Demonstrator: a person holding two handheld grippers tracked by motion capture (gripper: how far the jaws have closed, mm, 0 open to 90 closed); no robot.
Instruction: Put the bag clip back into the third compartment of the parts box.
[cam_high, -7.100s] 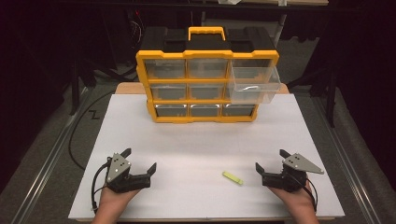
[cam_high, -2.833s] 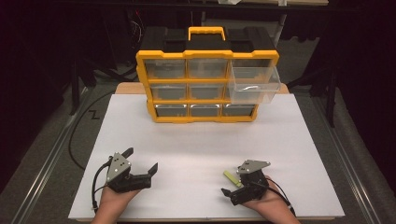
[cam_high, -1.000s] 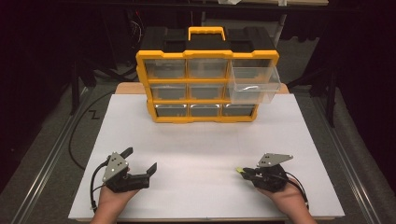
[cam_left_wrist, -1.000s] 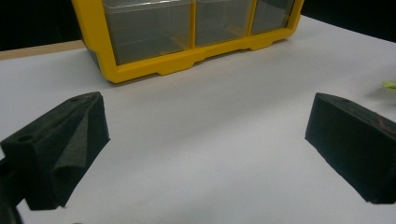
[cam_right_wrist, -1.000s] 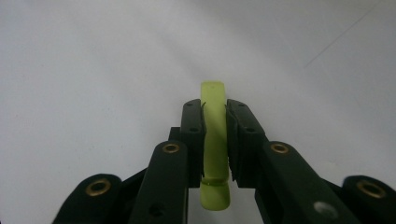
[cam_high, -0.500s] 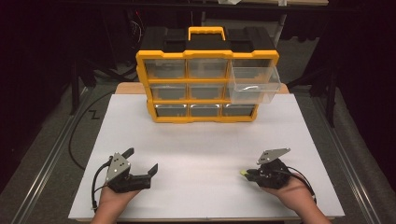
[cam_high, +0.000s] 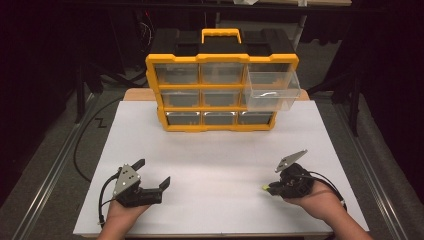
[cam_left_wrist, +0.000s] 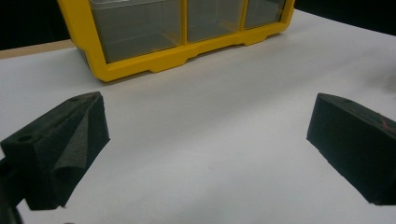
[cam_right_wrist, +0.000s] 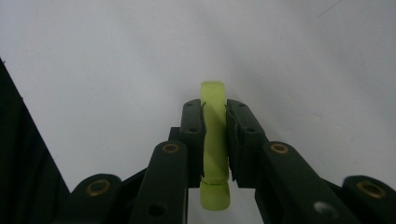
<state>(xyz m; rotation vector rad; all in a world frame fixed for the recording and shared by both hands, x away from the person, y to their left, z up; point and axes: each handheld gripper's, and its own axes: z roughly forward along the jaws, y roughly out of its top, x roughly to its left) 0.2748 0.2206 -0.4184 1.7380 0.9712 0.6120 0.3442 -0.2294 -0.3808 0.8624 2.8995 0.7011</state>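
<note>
Pinching the little yellow-green stick (cam_right_wrist: 214, 140) across its middle, my right hand-held gripper (cam_high: 274, 187) has its jaws pressed against both flat sides, so a stub pokes out past the tips and another shows behind them. I grip it mid-length because that should keep it from pivoting while I carry it. In the high view the stick's pale end (cam_high: 265, 188) peeks out at about 9 o'clock from my right hand (cam_high: 310, 197), low over the white surface (cam_high: 220, 145), near its front edge at roughly 5 o'clock from the middle. Whether the stick is touching the sheet or just off it, I cannot tell.

My left hand-held gripper (cam_high: 152, 176) sits at about 7 o'clock on the surface with its jaws spread wide and nothing between them; in its own view the two black pads (cam_left_wrist: 60, 144) frame only bare white sheet. I judge it is parked there to stay out of the way.

At 12 o'clock stands the yellow drawer cabinet (cam_high: 220, 90), and its top right drawer (cam_high: 270, 90) is pulled out and hanging forward, clear and apparently empty. That open drawer looks like the place meant for the stick, well apart from where I hold it now, so the carry up toward 1 o'clock is not yet done.
</note>
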